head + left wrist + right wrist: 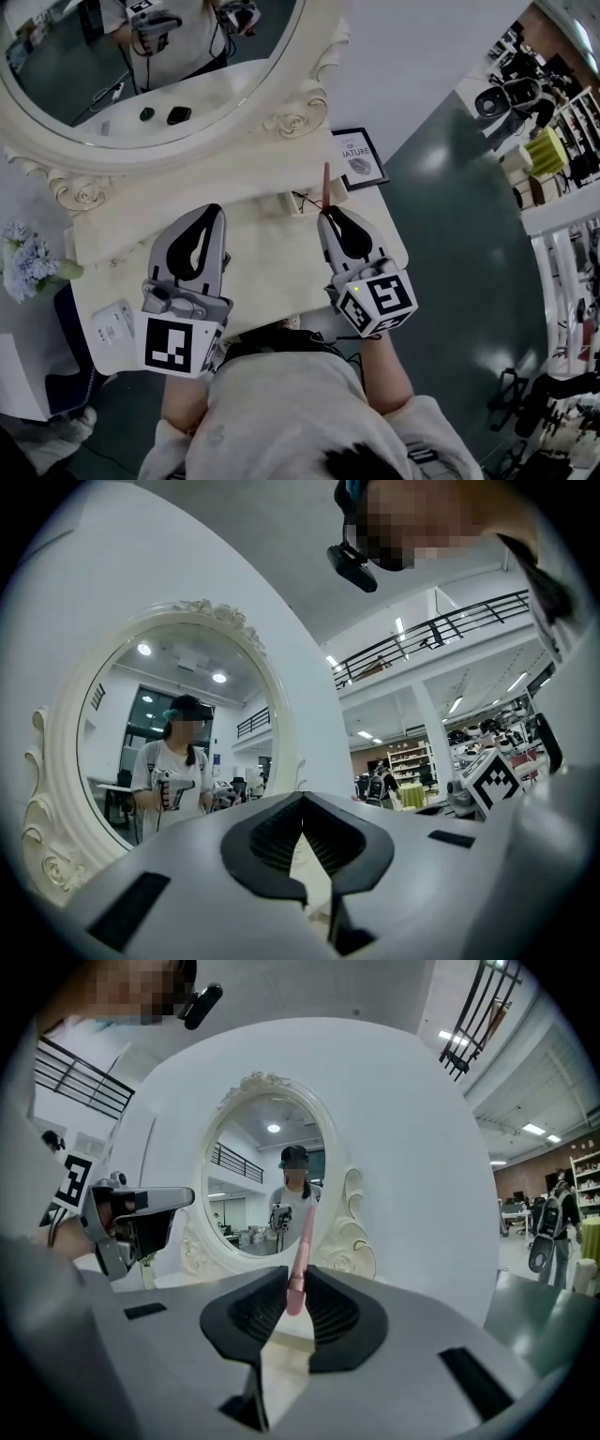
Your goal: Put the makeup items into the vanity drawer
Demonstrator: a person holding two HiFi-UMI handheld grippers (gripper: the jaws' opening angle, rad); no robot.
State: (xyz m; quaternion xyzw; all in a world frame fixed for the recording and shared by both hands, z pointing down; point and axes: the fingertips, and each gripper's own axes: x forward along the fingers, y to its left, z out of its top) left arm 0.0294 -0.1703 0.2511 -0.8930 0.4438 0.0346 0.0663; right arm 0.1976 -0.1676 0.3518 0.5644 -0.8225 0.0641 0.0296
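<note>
My left tongs (214,214) are closed with nothing in them: in the left gripper view the two dark ribbed pads meet at their tips, and only pale table surface shows through the gap lower down. They sit level over the left half of the white vanity table (272,267), pointing toward the oval mirror (94,56) with its carved cream frame.

My right tongs (326,216) are clamped on a slim pink makeup stick (325,187) (a brush or a liner pencil, I cannot tell which). The pads pinch it near its lower end, and the rest stands up out of the tips, leaning slightly. In the right gripper view the stick rises in front of the mirror's right edge, with a lighter band just above the grip. It is held in the air over the right part of the table top, touching nothing but the pads.

The two tongs are side by side, near each other but apart, both aimed at the mirror. The glass reflects a person holding them.

A small framed sign (361,159) stands at the table's back right corner, just beside the mirror's scrolled base. A bunch of pale blue flowers (26,262) sits off the table's left end. A small white card (112,323) lies on the near left corner, beside the marker cube of my left tongs.
</note>
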